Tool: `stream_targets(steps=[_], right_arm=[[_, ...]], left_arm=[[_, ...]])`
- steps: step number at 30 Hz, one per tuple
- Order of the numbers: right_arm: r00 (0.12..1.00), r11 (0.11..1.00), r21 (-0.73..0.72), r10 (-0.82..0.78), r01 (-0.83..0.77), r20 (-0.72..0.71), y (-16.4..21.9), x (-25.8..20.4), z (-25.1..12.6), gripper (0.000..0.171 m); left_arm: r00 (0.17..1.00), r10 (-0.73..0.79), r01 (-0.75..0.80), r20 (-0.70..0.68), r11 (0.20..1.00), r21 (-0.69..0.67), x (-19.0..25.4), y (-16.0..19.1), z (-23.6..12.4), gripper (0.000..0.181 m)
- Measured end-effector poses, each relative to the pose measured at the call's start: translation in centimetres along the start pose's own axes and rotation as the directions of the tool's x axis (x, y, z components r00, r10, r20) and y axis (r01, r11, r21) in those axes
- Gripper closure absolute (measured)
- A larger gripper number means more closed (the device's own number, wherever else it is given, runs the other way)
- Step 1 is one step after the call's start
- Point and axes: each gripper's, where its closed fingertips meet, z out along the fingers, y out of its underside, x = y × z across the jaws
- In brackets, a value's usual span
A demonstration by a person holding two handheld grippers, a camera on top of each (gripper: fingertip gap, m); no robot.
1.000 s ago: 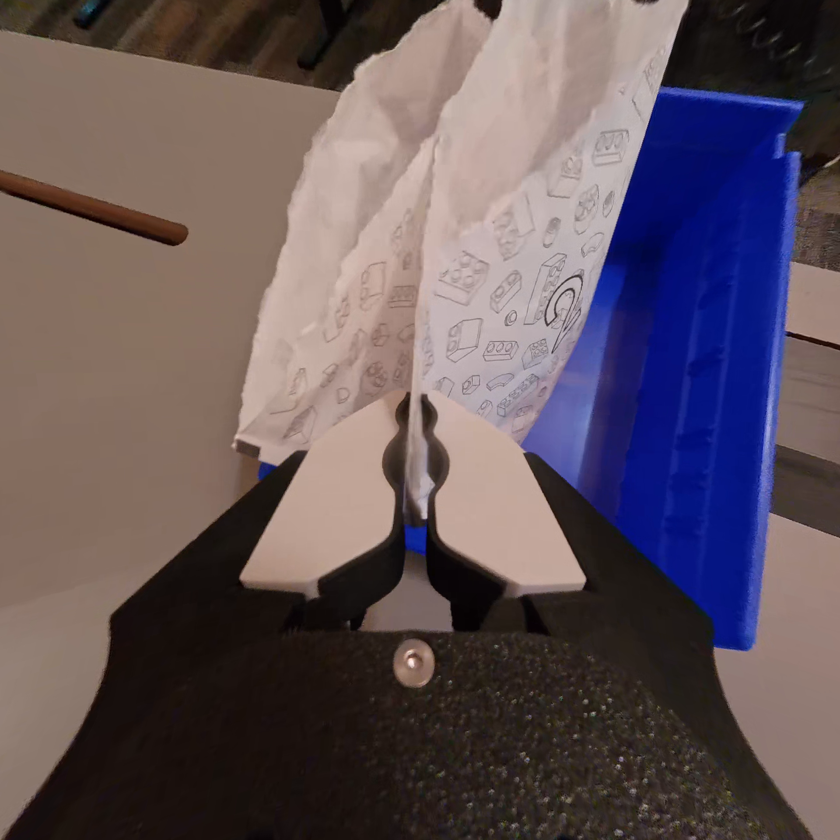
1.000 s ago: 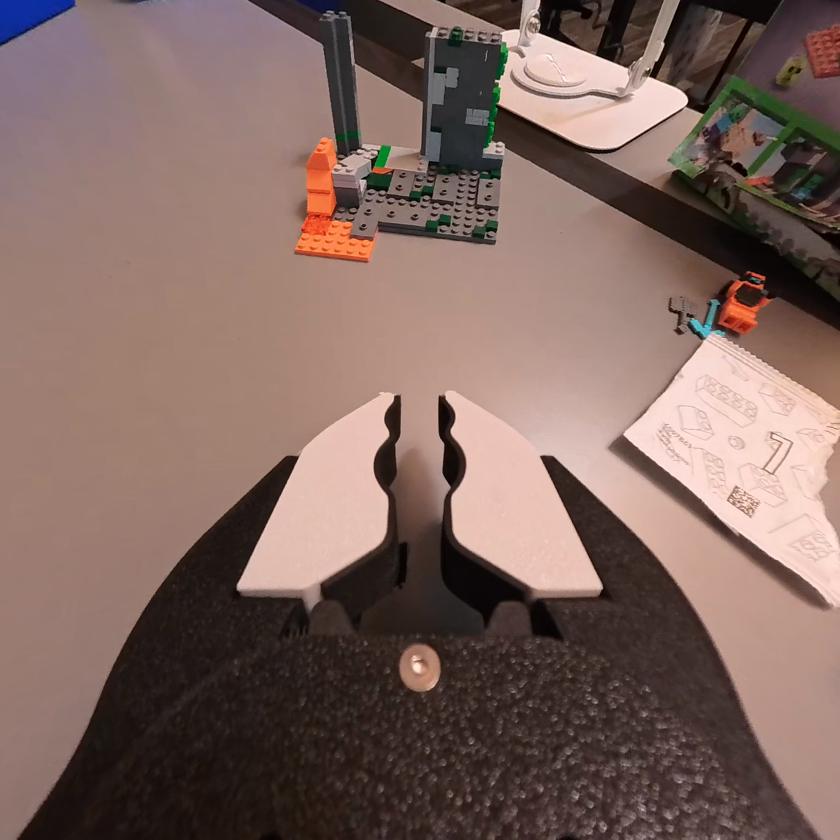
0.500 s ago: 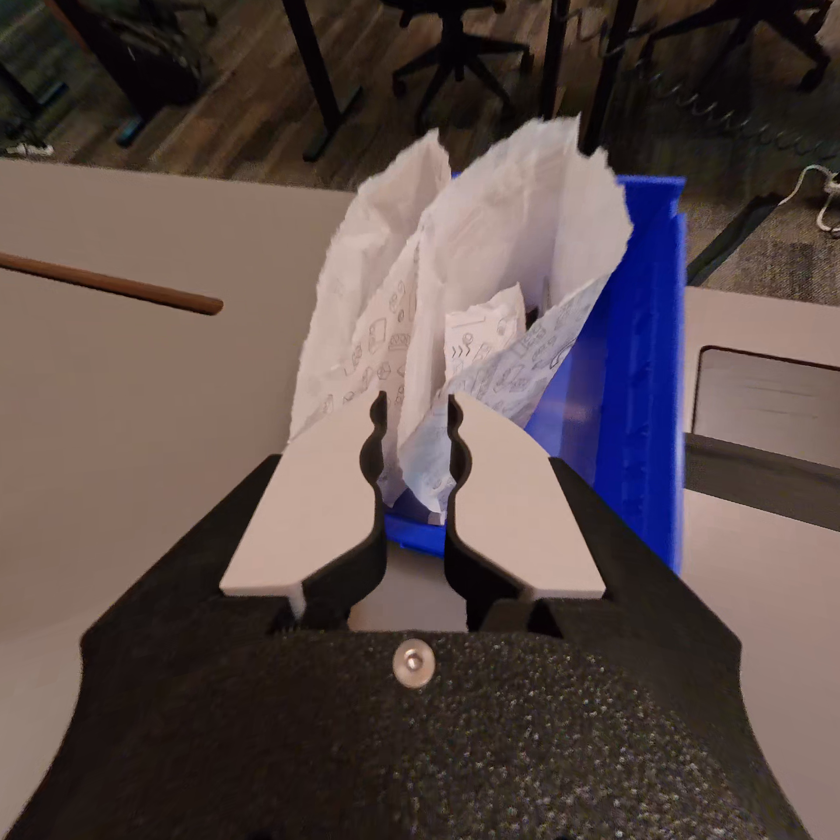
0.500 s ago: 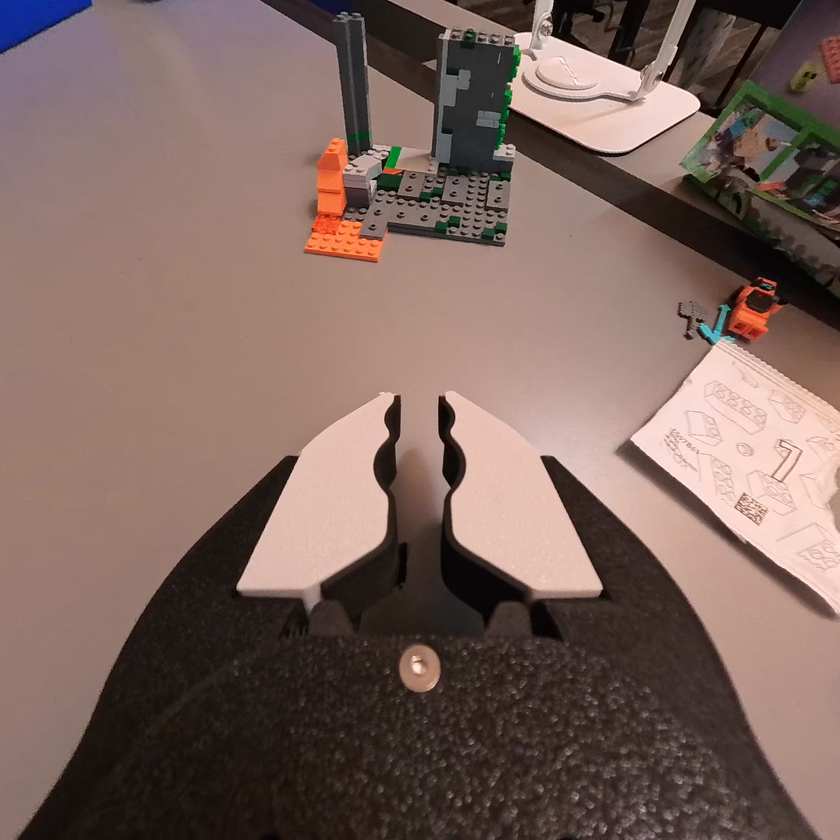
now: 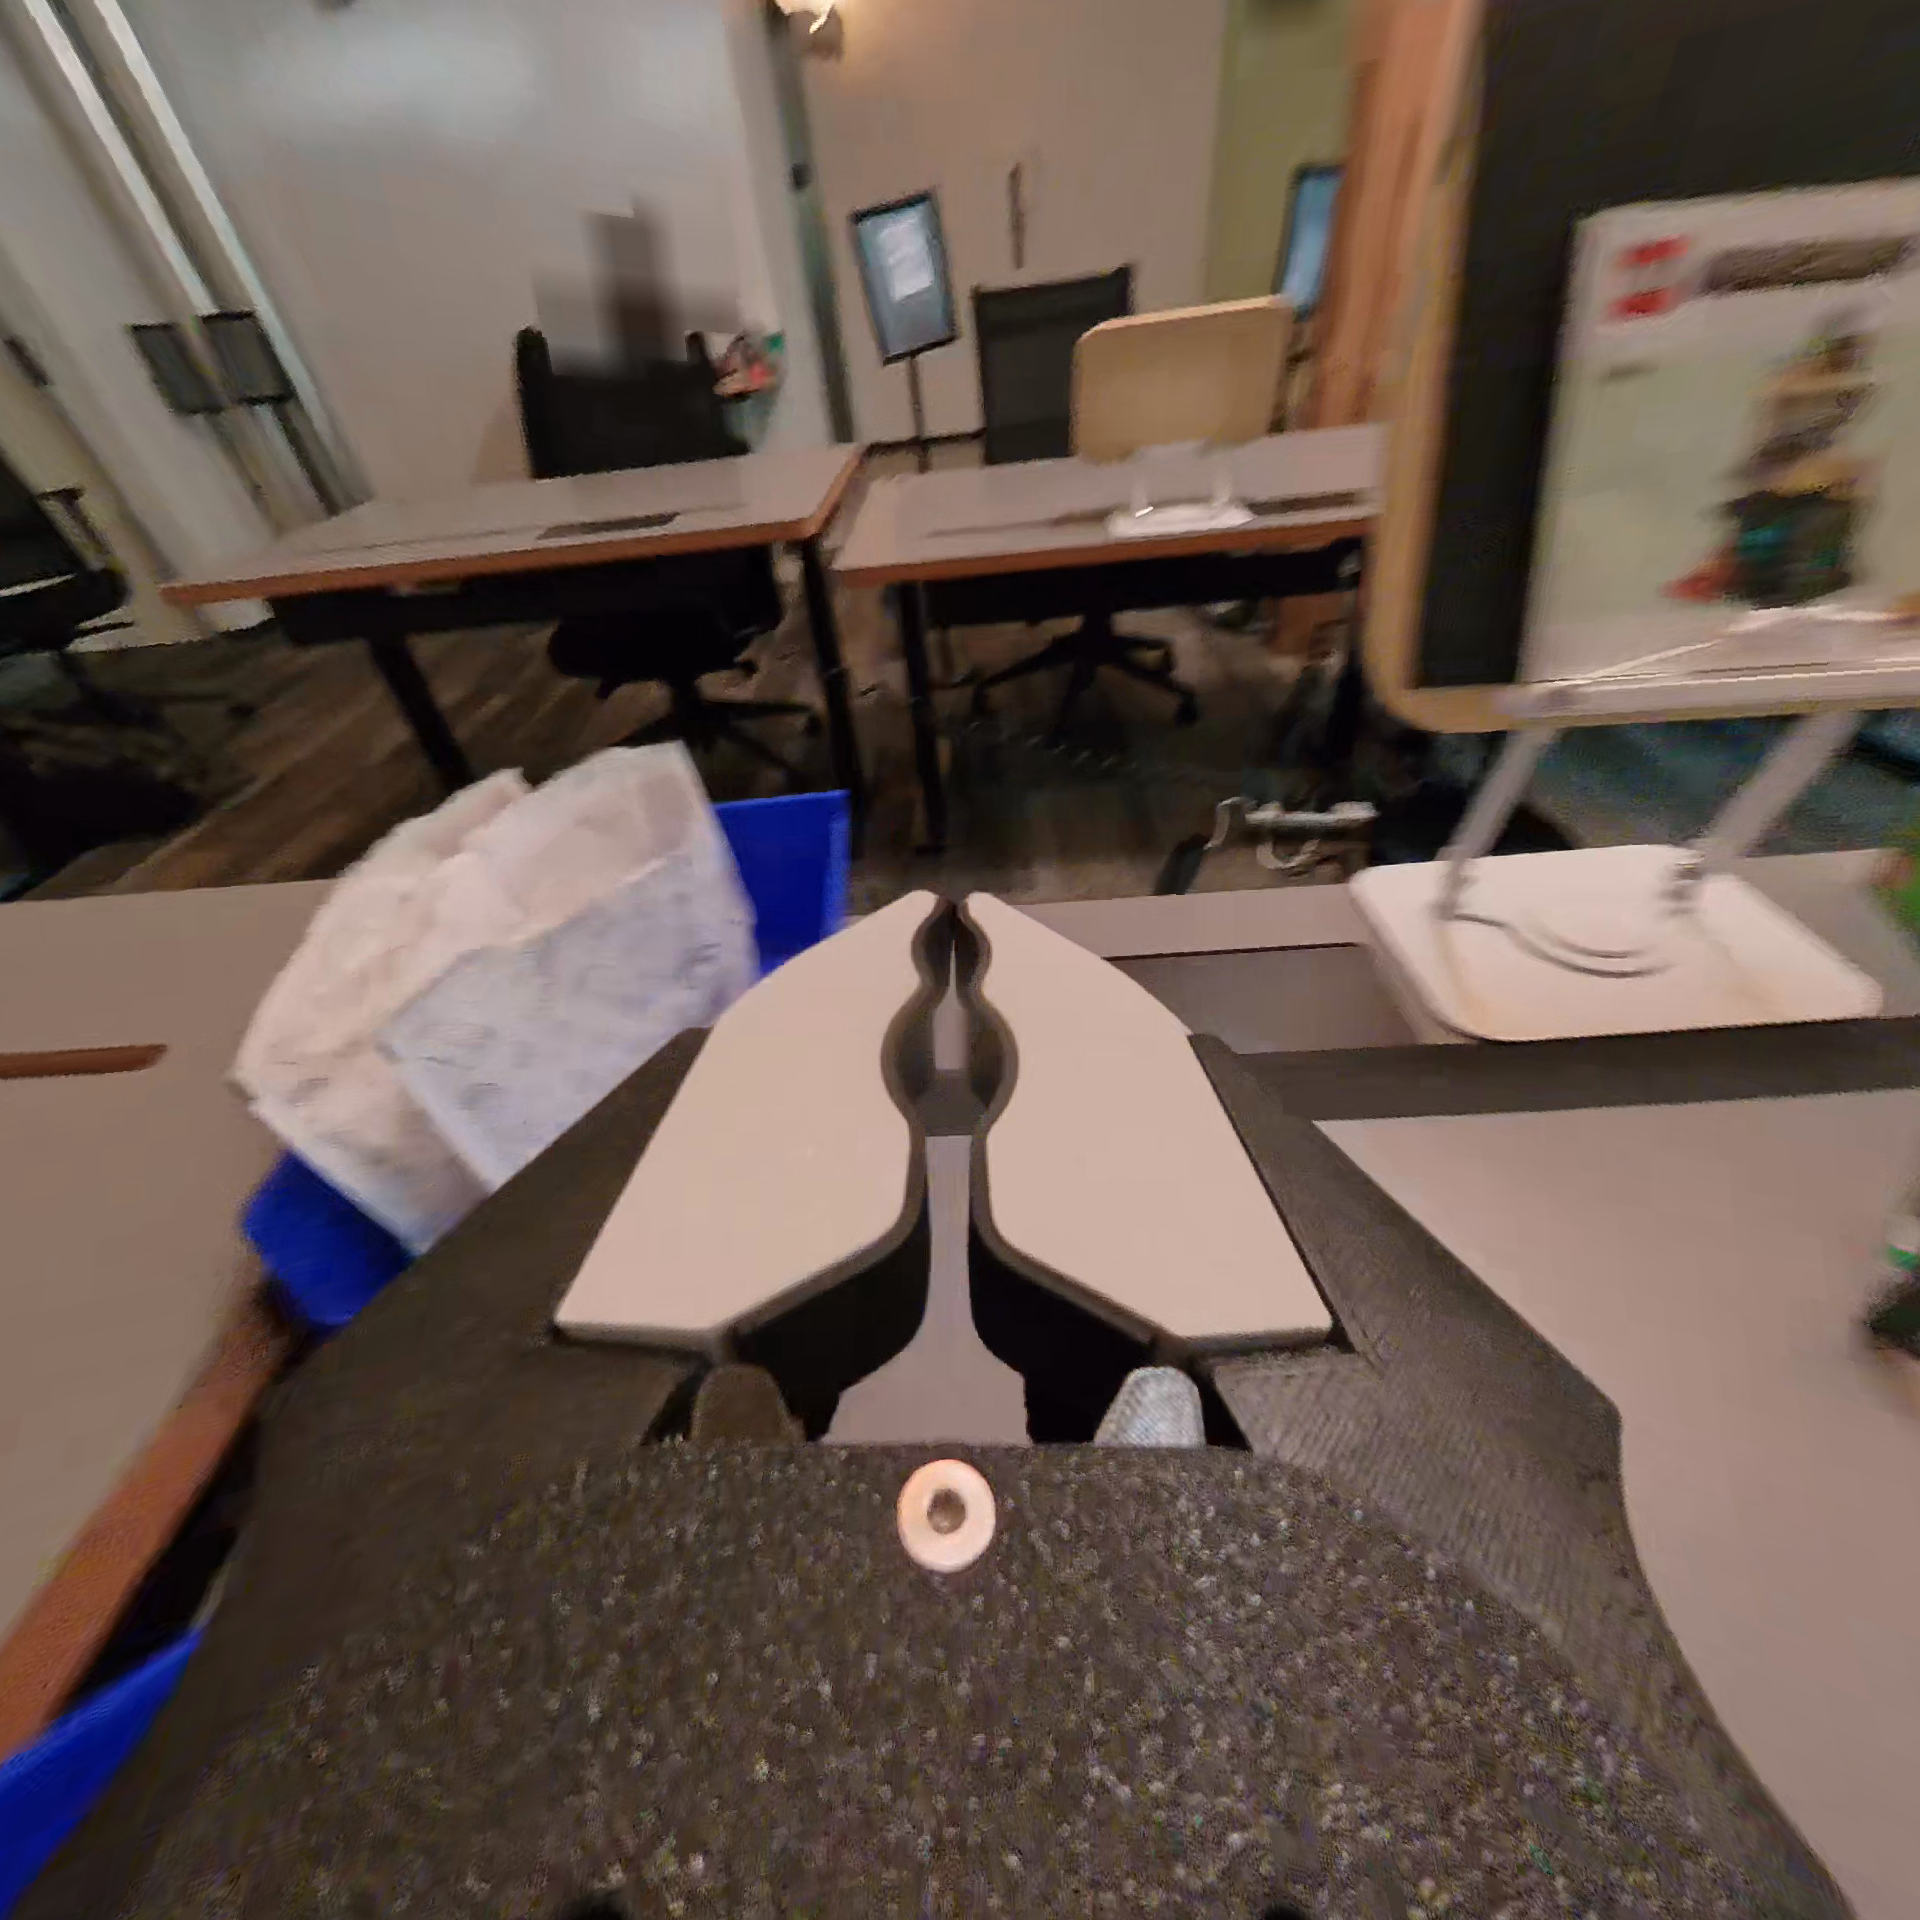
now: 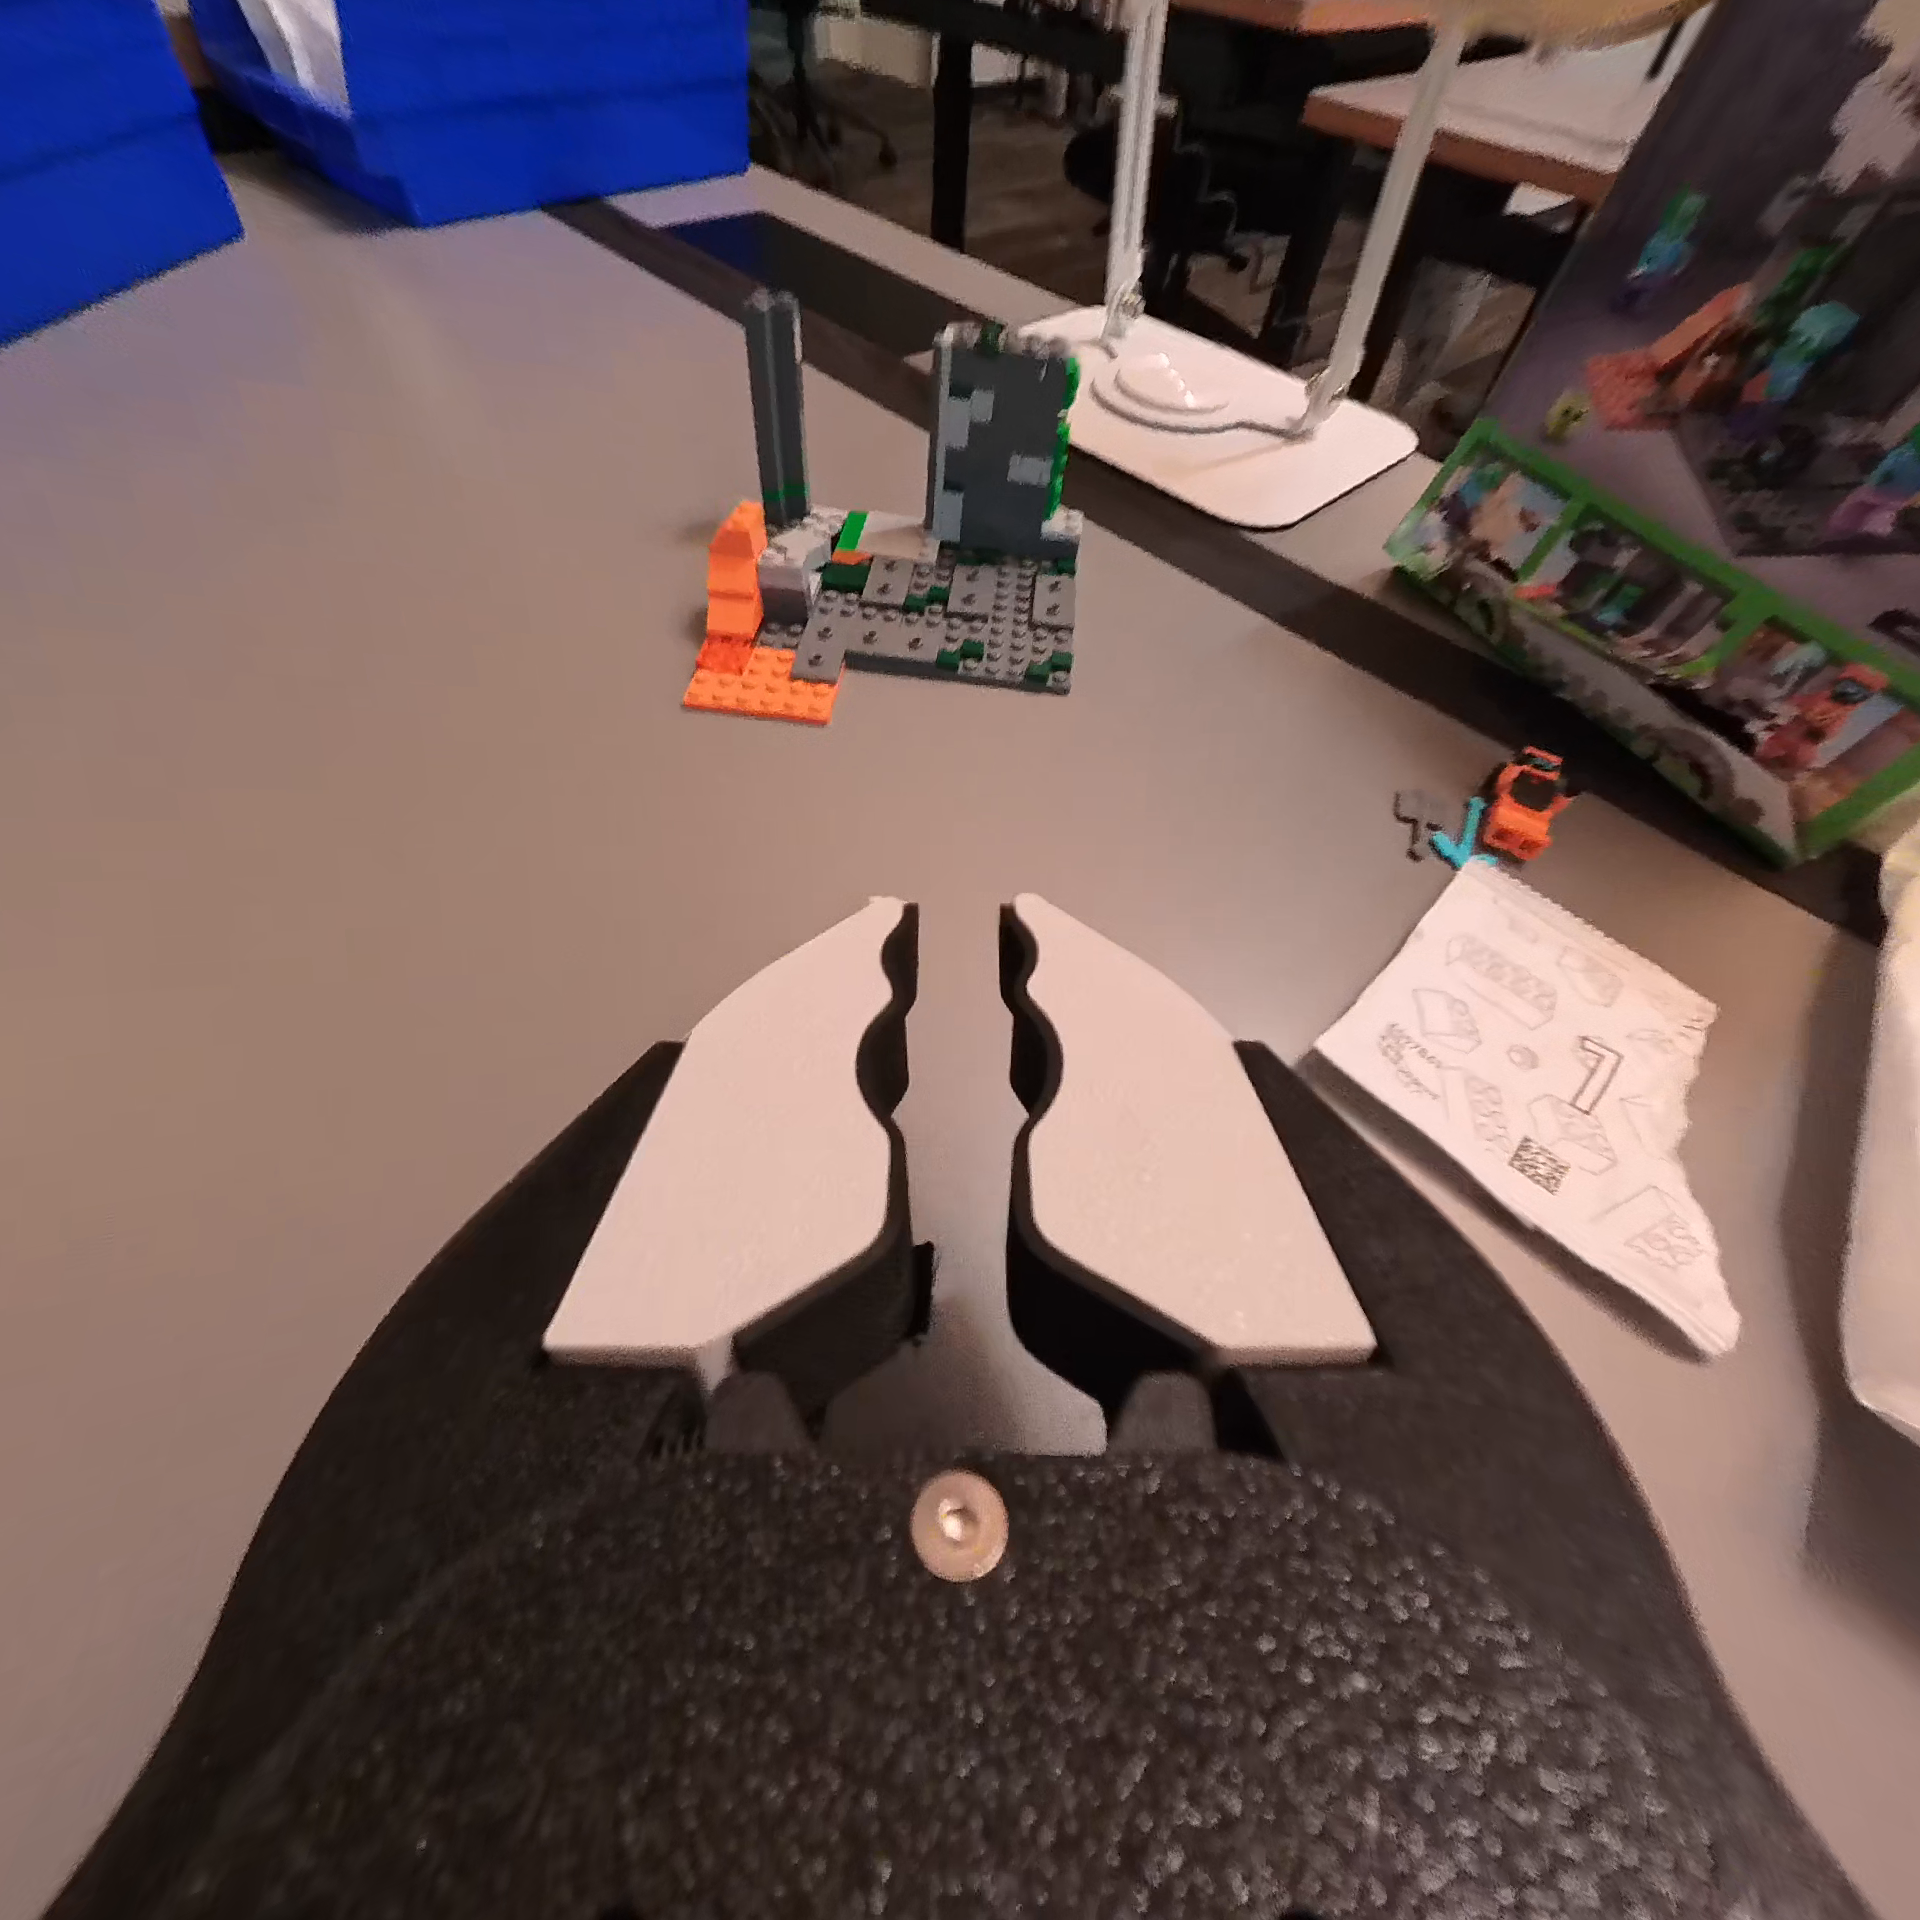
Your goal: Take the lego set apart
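The lego set [image 6: 894, 561] stands on the grey table in the right wrist view: a grey studded base with an orange corner, a thin dark pillar and a grey wall with green bits. My right gripper [image 6: 958, 914] is open and empty, low over the table, well short of the set. My left gripper [image 5: 954, 914] is shut and empty, held above the table. White paper bags [image 5: 499, 977] stand in a blue bin [image 5: 795, 868] to its left.
A flat white paper bag [image 6: 1527, 1091] lies right of my right gripper. A small orange figure with loose bits [image 6: 1507, 816] lies beyond it. The set's box [image 6: 1704, 582] and a white stand base [image 6: 1216, 436] are at the back right. Blue bins [image 6: 436, 94] sit at the far left. There is about 60 cm between the tips of the two grippers.
My left gripper let go of the paper bag over the blue bin, drew back and swung right, then shut empty. My right gripper stayed open and tilted up a little.
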Motion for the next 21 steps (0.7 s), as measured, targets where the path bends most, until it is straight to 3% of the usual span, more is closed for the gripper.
stream_targets(steps=[6, 11, 21], right_arm=[[0.996, 0.998, 0.064, 0.023, -0.018, -0.084, -1.2, 0.9, -0.4, 0.155], [0.989, 0.994, 0.107, 0.034, -0.019, -0.144, -1.6, 0.7, -0.4, 0.151], [0.973, 0.992, 0.102, -0.049, 0.074, -0.227, -1.3, -0.2, 0.8, 0.151]], left_arm=[[0.975, -0.038, 0.061, -0.220, 0.994, 0.095, 11.4, 0.5, -4.8, 0.181], [0.919, -0.033, 0.066, -0.393, 0.995, 0.071, 20.6, 2.0, -6.6, 0.181], [0.818, -0.159, 0.124, -0.553, 0.987, -0.102, 33.2, 9.1, -4.9, 0.171]])
